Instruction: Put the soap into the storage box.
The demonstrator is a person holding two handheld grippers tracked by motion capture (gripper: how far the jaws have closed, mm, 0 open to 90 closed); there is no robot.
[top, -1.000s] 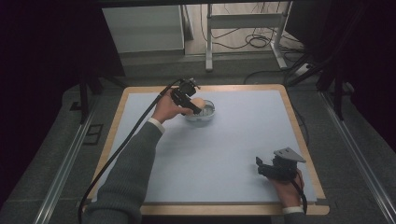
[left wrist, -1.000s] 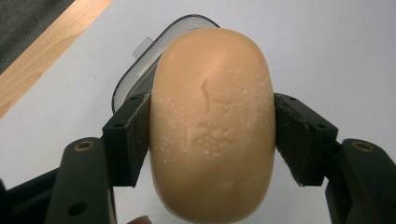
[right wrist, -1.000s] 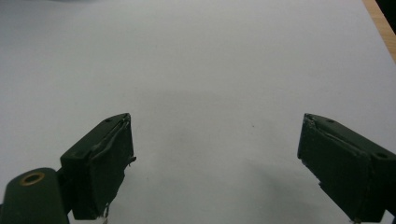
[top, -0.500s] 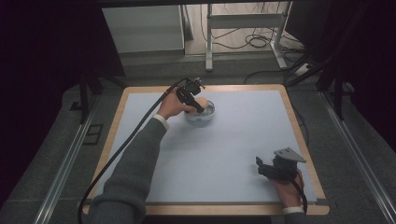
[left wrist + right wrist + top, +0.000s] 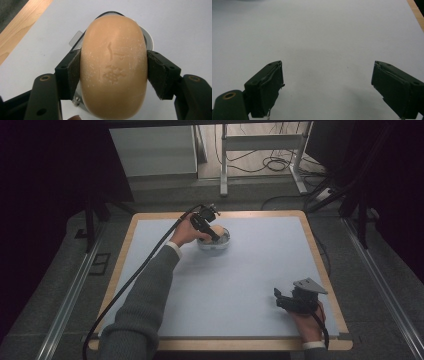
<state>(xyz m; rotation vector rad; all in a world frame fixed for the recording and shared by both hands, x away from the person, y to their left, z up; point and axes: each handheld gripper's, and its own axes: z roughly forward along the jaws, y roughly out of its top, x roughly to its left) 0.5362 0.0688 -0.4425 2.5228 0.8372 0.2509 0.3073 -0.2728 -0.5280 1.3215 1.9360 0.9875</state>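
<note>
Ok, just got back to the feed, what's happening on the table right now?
The person's left gripper is clamped on a tan oval bar of soap, holding it just over a small clear dish near the far side of the table. Whether the soap touches the dish can't be told. The right gripper rests near the table's front right corner, jaws wide open with nothing between them.

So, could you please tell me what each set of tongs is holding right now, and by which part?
The left tongs grip a tan bread roll across its middle, pads on its two long sides, above a small bowl. The right tongs are open, holding nothing.
</note>
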